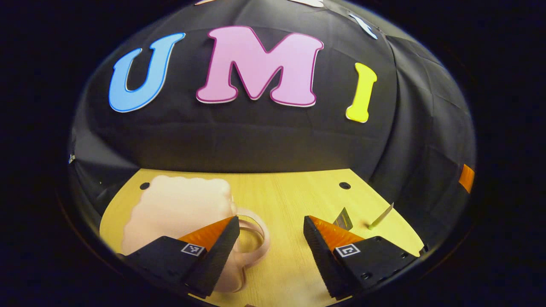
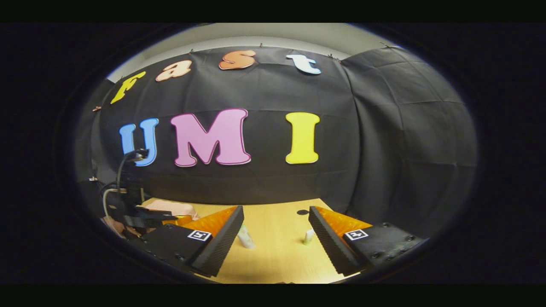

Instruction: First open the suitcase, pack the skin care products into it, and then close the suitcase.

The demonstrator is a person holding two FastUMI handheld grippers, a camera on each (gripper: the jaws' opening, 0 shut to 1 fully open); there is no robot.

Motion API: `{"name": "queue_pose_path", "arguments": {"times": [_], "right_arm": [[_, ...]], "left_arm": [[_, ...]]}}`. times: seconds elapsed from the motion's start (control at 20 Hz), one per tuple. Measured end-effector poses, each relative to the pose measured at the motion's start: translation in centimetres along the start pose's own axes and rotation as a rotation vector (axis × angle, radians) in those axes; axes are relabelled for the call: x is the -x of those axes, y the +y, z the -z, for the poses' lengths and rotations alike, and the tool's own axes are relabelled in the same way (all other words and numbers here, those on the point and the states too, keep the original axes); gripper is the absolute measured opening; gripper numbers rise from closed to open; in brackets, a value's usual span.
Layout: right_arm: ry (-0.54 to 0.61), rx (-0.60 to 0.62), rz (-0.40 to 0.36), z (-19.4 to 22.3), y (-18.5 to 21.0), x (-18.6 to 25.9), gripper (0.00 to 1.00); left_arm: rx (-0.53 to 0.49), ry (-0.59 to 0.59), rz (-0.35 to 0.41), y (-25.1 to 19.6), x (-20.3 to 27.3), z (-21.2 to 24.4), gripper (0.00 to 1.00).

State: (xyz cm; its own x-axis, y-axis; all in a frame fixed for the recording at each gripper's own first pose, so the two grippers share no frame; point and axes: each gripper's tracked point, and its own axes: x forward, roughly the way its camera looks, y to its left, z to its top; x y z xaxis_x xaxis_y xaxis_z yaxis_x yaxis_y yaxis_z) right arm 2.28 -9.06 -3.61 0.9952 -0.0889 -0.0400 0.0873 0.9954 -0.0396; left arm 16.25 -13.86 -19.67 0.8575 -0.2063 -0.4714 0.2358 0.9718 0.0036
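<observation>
A pale pink suitcase (image 1: 175, 209) with a scalloped edge lies on the wooden table (image 1: 281, 192) at the left, lid down, its loop handle (image 1: 260, 238) pointing right. My left gripper (image 1: 271, 219) hovers open just over that handle, its left finger in front of the case. Two small skin care tubes (image 1: 343, 219) (image 1: 381, 216) lie farther right. In the right gripper view my right gripper (image 2: 275, 217) is open above the table, with a white tube (image 2: 245, 238) and a smaller tube (image 2: 308, 236) between its fingers, farther off. The pink suitcase (image 2: 170, 208) shows at the left.
The left gripper's black body with its cables (image 2: 128, 204) stands at the left of the right gripper view, over the suitcase. Black cloth walls close the table at the back and right. Two dark holes (image 1: 344, 186) (image 1: 144, 186) mark the tabletop's far corners.
</observation>
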Motion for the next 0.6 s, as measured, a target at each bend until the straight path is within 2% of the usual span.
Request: {"name": "queue_pose_path", "arguments": {"times": [0.25,0.3,0.4,0.45,0.5,0.55,0.6], "right_arm": [[0.075,-0.054,0.023,3.8,-2.4,-0.3,0.97],[0.082,-0.061,0.026,4.2,-2.6,-0.2,0.97],[0.096,-0.06,0.025,5.0,-2.9,-0.2,0.97],[0.103,-0.058,0.022,5.4,-2.8,-0.1,0.97],[0.109,-0.057,0.018,5.6,-2.7,-0.1,0.97],[0.114,-0.056,0.013,5.7,-2.6,0.1,0.97],[0.115,-0.053,0.011,5.7,-2.4,0.2,0.97]], "left_arm": [[0.044,0.195,-0.072,-0.3,-7.3,5.7,0.92],[0.028,0.214,-0.113,0.3,-8.1,6.3,0.85],[-0.008,0.253,-0.163,1.1,-10.1,7.1,0.77],[-0.012,0.279,-0.19,1.6,-10.8,7.9,0.71],[-0.019,0.307,-0.22,2.5,-11.4,8.5,0.59],[-0.017,0.326,-0.248,3.5,-11.7,8.9,0.53],[0.021,0.335,-0.252,3.7,-12.0,9.2,0.34]]}}
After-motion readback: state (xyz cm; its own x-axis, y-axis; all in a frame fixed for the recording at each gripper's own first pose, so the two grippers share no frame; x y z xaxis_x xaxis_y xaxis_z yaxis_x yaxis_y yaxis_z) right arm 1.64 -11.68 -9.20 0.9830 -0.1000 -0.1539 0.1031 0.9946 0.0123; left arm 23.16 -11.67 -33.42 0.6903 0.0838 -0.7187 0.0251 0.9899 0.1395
